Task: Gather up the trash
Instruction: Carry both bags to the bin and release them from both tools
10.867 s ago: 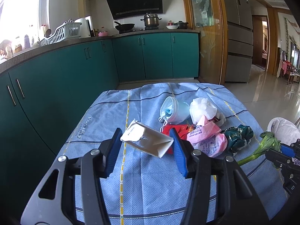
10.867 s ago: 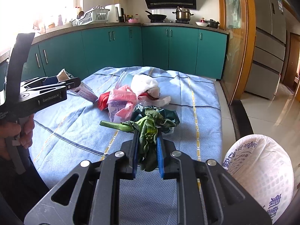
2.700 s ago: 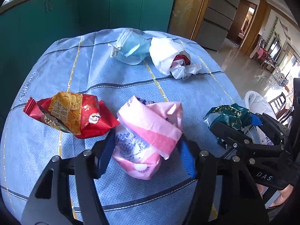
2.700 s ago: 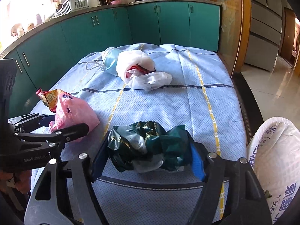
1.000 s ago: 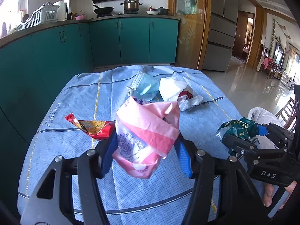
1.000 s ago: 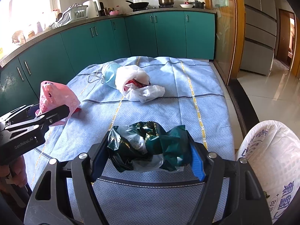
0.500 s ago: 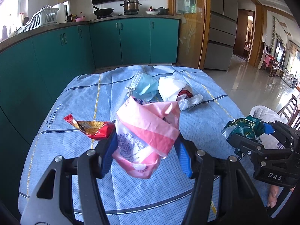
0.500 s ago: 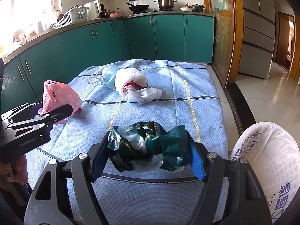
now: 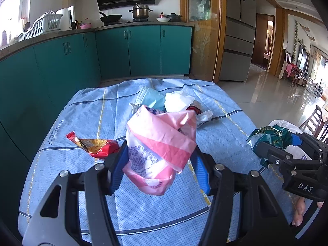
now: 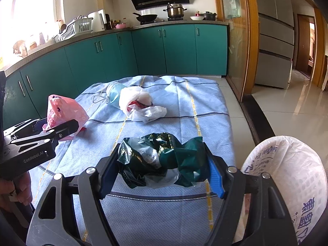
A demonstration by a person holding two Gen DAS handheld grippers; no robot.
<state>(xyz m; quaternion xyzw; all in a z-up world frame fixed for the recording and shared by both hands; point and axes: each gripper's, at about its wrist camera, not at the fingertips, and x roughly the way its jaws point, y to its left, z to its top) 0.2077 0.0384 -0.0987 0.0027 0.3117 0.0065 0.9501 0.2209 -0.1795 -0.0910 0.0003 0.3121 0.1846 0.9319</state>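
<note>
Compared with the view about eleven seconds earlier, the carton and the green stalk are gone from the blue cloth (image 10: 207, 110), and each gripper now carries different trash. The left gripper (image 9: 158, 164) pinches a pink bag (image 9: 162, 145), raised clear of the cloth; the right gripper (image 10: 162, 167) pinches a green wrapper (image 10: 164, 160), likewise lifted. Both point forward and downward over the table. A white sack (image 10: 287, 184) stands open just right of the right gripper, at the table's edge. Left on the cloth: a white bag (image 10: 141, 104) touching a blue mask (image 10: 114, 96) toward the far end, and a red wrapper (image 9: 96, 145) just left of the pink bag. Fingers (image 9: 299, 211) show below the right gripper; their grasp on it is hard to make out.
</note>
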